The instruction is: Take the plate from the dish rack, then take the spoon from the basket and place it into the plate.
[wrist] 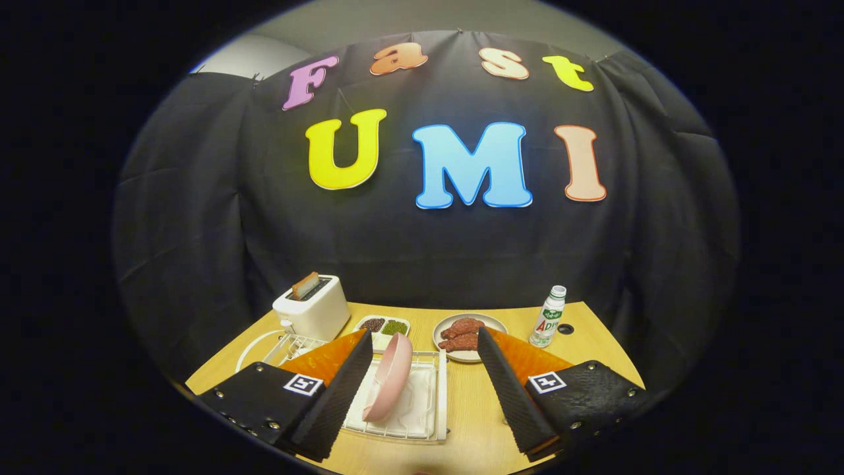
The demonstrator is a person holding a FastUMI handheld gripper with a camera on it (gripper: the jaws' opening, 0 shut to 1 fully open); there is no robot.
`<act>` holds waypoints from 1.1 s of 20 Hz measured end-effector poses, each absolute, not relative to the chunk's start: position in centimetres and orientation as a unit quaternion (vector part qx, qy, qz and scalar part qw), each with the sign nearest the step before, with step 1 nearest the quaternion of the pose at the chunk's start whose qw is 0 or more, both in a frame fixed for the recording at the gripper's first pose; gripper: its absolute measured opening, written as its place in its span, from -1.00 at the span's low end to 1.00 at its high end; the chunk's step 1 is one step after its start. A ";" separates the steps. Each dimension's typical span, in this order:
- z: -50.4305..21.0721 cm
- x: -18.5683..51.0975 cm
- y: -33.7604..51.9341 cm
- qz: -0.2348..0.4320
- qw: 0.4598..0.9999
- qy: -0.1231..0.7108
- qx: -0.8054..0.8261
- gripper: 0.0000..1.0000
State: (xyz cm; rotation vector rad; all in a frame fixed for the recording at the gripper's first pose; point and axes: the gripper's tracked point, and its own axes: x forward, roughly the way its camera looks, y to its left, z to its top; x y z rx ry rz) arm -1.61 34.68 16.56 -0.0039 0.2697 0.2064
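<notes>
Plate (389, 376), pink, stands on edge in the white dish rack (440, 396), between the two fingers of the gripper (420, 344) and closer to the left finger (343, 389). Fingers are spread wide apart and grip nothing; neither touches the plate. Dish rack sits on the wooden desk (475, 429) near its front edge, with a white liner visible under the plate. Left of the rack, partly hidden behind the left finger, a white wire basket (290, 346) rests toward the left edge of the desk; the spoon cannot be made out in it. Beyond the basket, at the back left corner, stands a white toaster (315, 309) with a slice of toast (305, 285) upright in its slot. Just beyond the rack, a small white divided tray (384, 326) holds dark and green contents. Right of that tray, a round plate of brownish-red food (467, 335) lies just beyond the tip of the right finger (511, 389). Near the back right corner, a small bottle (548, 318) with a white cap and green label stands upright, beside a dark hole (565, 328) in the desk surface.
</notes>
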 end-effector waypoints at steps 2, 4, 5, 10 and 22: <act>15.5 -0.8 35.4 0.088 0.982 0.165 0.007 0.93; 14.7 -0.1 36.2 0.076 0.980 0.182 0.014 0.93; 14.2 0.2 36.4 0.071 0.979 0.191 0.012 0.85; 11.8 2.3 37.4 0.032 0.973 0.228 -0.016 0.76; 4.9 5.3 37.1 -0.097 0.938 0.305 -0.133 -0.32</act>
